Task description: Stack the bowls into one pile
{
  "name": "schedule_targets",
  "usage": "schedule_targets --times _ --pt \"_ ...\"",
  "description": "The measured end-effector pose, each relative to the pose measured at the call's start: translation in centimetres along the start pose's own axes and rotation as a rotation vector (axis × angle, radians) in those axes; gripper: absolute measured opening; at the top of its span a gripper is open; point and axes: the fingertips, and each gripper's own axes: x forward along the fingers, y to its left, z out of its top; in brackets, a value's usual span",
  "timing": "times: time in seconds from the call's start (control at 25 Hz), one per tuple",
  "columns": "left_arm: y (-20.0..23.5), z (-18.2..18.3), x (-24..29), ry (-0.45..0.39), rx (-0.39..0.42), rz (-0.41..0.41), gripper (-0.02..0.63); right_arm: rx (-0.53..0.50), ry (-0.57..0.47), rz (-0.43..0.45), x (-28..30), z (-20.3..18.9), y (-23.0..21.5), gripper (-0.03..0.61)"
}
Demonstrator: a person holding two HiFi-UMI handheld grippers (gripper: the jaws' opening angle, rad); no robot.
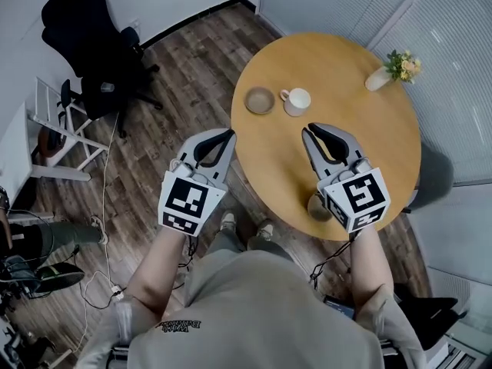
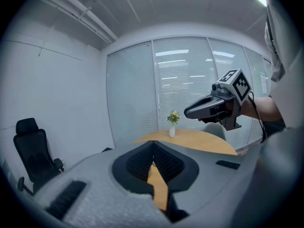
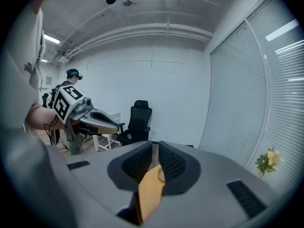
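Table: a round wooden table [image 1: 384, 152] on a wood-plank floor [image 1: 192, 60], seen from above.
Brown bowl: the brown bowl [image 1: 260, 100] stands upright at the tabletop's 10 o'clock, alone, with nothing stacked in it.
White cup: the white cup [image 1: 297, 101] sits just at the bowl's 3 o'clock, near it but apart.
Second bowl: the second bowl [image 1: 317, 205] lies at the table's 6 o'clock edge, well apart from the first. The right gripper's body partly covers it, so its colour is hard to call; it looks grey-brown.
Vase: a small white vase [image 1: 378, 78] of flowers leans at the table's 1 o'clock.
Left gripper: the left gripper [image 1: 227, 134] is held over the floor at the table's 9 o'clock rim. Its pads meet at the tip, with nothing held.
Right gripper: the right gripper [image 1: 310, 128] hovers above the tabletop and points toward 12 o'clock. Its pads are drawn together to a thin slit and hold nothing.
Office chair: a black office chair [image 1: 92, 37] stands well off at the table's 10 o'clock.
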Motion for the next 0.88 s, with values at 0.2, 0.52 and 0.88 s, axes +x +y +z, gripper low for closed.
schedule_targets --times 0.2,0.52,0.88 --pt "0.7 -0.4 1.3 -0.006 0.002 -0.015 0.020 -0.017 0.032 0.049 3.2 -0.2 -0.2 0.037" --pt "2.5 -2.1 3.5 0.020 -0.021 -0.010 0.020 -0.066 0.145 0.136 8.9 -2.7 -0.4 0.098" --pt "4.2 -5.9 6.8 0.096 -0.077 -0.023 0.020 -0.149 0.301 0.200 15.7 -8.8 0.1 0.101"
